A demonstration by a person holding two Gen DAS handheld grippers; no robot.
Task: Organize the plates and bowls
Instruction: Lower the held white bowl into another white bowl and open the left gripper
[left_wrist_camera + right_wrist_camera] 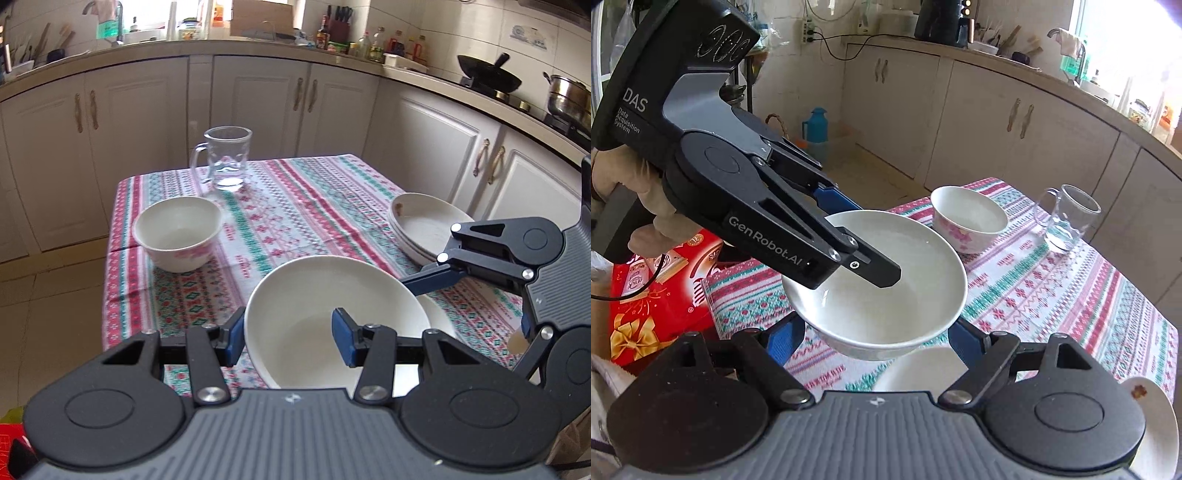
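Plain bowl held over patterned worktop (295, 206), between both grippers.

Stacked plates (424, 225) are seen at the far right edge. The white bowl (314, 314) is clamped at its rim by the left gripper (288, 336), lifted, probably for nesting in the flowered bowl (179, 232). The right gripper (875, 336) is spread apart beneath it, seemingly as support.
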